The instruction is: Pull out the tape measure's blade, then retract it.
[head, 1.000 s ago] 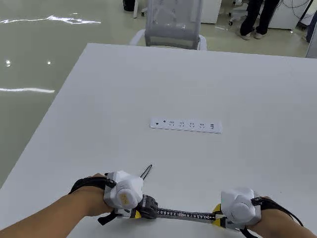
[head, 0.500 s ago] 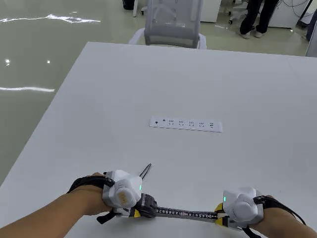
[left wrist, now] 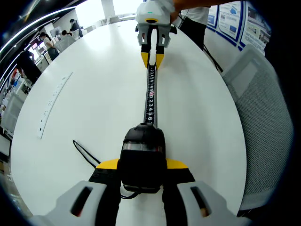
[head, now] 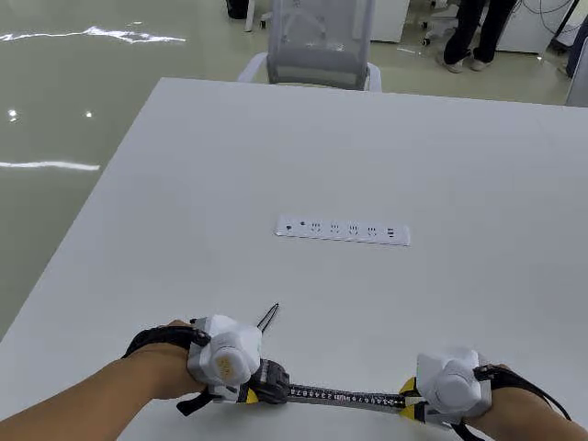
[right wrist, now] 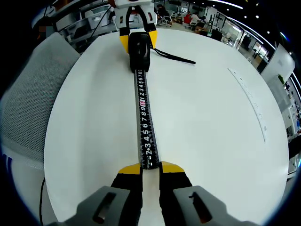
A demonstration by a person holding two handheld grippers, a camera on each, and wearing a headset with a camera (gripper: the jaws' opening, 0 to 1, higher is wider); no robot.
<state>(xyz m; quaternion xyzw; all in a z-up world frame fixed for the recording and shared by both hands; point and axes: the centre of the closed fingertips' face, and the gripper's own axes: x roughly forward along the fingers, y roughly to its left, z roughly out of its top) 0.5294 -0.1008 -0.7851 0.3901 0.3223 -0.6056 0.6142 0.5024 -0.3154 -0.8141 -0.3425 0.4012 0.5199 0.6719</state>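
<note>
Black with pale numerals, the blade [right wrist: 143, 117] runs straight across the bottom of the head view. It goes from the tape measure's dark case [left wrist: 142, 157] at lower left to its tip at lower right, close to the near edge of the white table [head: 367, 138]. The left gripper [left wrist: 142, 164] is clamped around the case, its yellow pads on either flank. The right gripper [right wrist: 150, 168] pinches the blade's very end between its pads.

The thin hold on the tip looks like the weak point. If it slips, the spring would probably whip the blade back and slam the hook into the case mouth. Letting go all at once to retract would likely do the same, so a guided return seems safer. Bringing the grippers together faster than the spring takes up slack could buckle or kink the blade. A pull off the blade's line might twist the case in the left jaws. The black strap [right wrist: 174, 57] lies loose beside the case and could snag.

Counted:
- one tape measure with one blade
- two grippers
- one strap
- one power strip [head: 343, 231] mid-table
- one chair [head: 322, 41] at the far edge, top of the head view
</note>
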